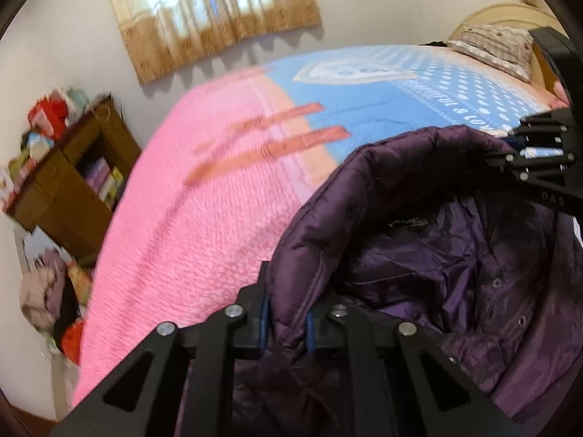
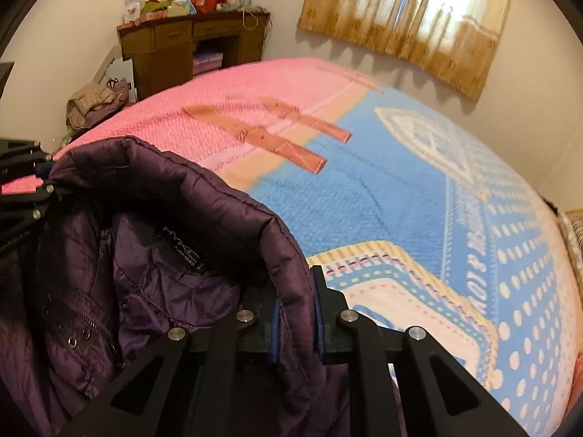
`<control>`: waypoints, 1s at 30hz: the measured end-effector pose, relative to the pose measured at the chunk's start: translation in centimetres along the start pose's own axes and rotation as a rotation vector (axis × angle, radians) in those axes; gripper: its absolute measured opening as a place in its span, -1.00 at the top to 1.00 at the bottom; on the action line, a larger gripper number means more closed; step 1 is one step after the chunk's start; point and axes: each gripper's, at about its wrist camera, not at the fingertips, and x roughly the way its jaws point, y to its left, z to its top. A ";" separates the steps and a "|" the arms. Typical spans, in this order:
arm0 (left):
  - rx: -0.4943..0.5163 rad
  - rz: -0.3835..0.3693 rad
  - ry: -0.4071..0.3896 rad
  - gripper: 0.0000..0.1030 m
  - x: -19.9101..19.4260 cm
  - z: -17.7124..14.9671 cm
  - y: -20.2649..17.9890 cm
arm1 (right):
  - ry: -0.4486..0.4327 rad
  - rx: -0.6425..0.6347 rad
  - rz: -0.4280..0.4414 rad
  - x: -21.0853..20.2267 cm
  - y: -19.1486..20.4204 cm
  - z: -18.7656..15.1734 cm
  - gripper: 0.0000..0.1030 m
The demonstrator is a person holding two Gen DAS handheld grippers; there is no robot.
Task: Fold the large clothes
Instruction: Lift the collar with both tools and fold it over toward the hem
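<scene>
Jacket: a dark purple quilted jacket (image 1: 419,255) is held up above the bed, its collar edge stretched between the 2 grippers, the lining and a black neck label turned toward the cameras.
Left gripper: the left gripper (image 1: 288,324) is closed down on a fold of the jacket collar, which is pinched between the 2 blue-padded fingers.
Right gripper: the right gripper (image 2: 296,322) is clamped in the same way on the other end of the collar; purple fabric is pressed between both pads.
Bed: the bed (image 2: 382,189) is covered by a pink and blue blanket printed with dots and lettering; it is seen beyond the jacket.
Pillow: a patterned pillow (image 1: 499,51) is seen at the head of the bed.
Window: a tan curtain (image 2: 411,14) is hung over a bright window.
Desk: a brown wooden desk (image 2: 189,47) against the wall is piled with boxes and bags.
</scene>
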 end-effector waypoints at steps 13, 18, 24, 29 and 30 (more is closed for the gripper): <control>0.306 0.076 -0.116 0.72 -4.1 -5.9 -4.4 | -0.013 -0.089 -0.089 -2.7 1.5 -4.9 0.76; 0.362 0.099 -0.129 0.72 -4.4 -7.0 -5.4 | 0.002 -0.135 -0.143 -2.4 2.2 -6.8 0.77; 0.491 0.147 -0.123 0.72 -4.1 -8.6 -7.1 | 0.034 -0.162 -0.166 -1.7 2.7 -8.4 0.78; 0.615 0.190 -0.117 0.72 -3.3 -10.2 -8.6 | 0.073 -0.164 -0.171 -0.7 2.7 -9.1 0.78; 0.636 0.200 -0.115 0.73 -3.0 -10.5 -8.9 | 0.079 -0.164 -0.171 -0.6 2.8 -9.2 0.78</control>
